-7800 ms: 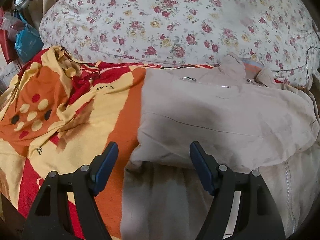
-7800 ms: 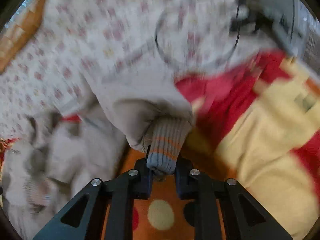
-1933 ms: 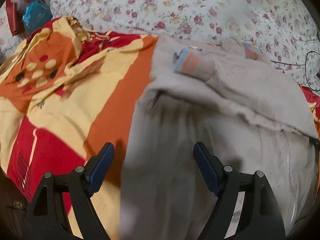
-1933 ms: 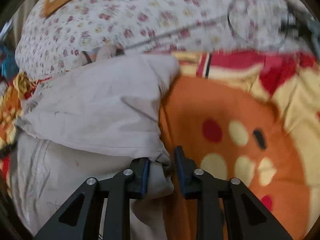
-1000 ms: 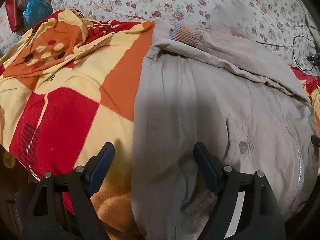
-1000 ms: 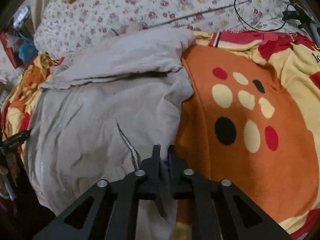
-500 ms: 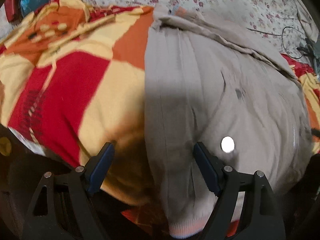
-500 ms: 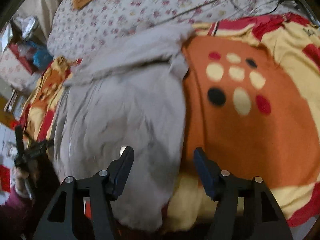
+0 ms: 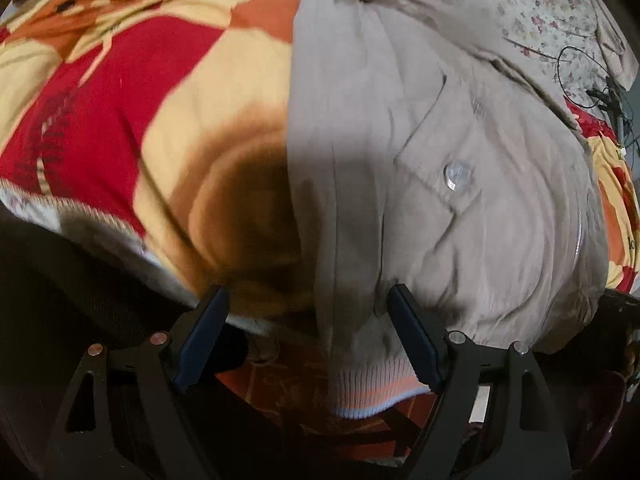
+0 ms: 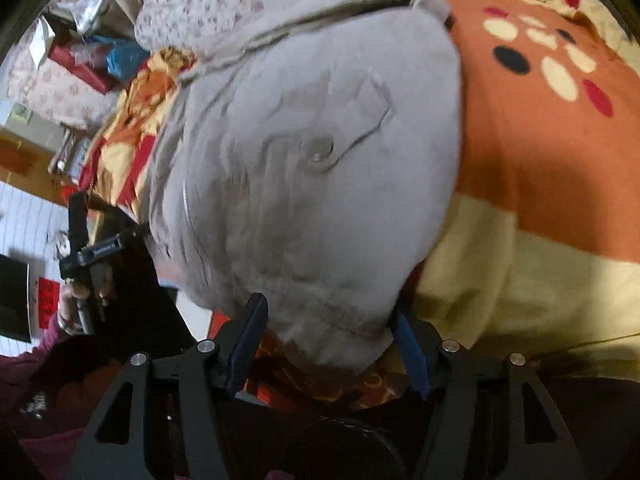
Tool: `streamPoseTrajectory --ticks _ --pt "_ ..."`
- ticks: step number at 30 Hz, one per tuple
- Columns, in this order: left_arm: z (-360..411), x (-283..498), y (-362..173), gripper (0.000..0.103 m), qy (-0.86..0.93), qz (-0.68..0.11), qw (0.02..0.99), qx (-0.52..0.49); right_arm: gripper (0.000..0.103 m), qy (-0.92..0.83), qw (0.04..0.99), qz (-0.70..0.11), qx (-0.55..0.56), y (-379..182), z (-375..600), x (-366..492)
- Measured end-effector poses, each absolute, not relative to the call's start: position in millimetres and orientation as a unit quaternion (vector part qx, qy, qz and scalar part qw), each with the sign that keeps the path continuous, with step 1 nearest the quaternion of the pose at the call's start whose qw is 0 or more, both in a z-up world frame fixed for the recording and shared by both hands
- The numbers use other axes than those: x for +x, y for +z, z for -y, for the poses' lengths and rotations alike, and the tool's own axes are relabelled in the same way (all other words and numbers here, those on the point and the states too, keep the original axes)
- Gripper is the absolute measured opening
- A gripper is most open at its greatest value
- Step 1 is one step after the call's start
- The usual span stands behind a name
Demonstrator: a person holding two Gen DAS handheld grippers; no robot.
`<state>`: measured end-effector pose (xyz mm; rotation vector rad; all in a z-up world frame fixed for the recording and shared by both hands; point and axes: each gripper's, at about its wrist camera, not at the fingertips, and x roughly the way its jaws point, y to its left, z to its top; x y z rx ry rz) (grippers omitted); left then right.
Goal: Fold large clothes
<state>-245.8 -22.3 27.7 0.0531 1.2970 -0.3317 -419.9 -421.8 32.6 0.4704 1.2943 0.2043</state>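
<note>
A beige jacket [image 9: 420,140] lies lengthwise on the bed, sleeves folded across its far end, pocket snap facing up. Its ribbed hem [image 9: 372,384] hangs over the bed's near edge. My left gripper [image 9: 308,332] is open, its fingers either side of the hem's left corner, not closed on it. In the right wrist view the same jacket [image 10: 312,160] fills the middle. My right gripper [image 10: 328,344] is open around the hem's right corner [image 10: 332,336]. The left gripper also shows in the right wrist view [image 10: 86,244], held in a hand.
A red, orange and yellow blanket [image 9: 140,80] covers the bed and drops over its near edge. A floral quilt [image 9: 540,8] lies at the far side with a black cable [image 9: 580,64] on it. Bags and boxes [image 10: 96,60] sit beyond the bed's left end.
Both grippers have drawn back to the jacket's hem at the bed's near edge. The right gripper, shut on the cloth a second ago, stands open. The left stayed open.
</note>
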Motion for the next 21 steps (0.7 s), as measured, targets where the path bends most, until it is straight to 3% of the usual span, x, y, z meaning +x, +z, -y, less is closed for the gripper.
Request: streamPoseTrajectory --ticks 21 --pt "52 -255 15 0.082 -0.165 -0.603 0.777 0.069 0.069 0.113 0.751 -0.627 0.173 19 394 -413"
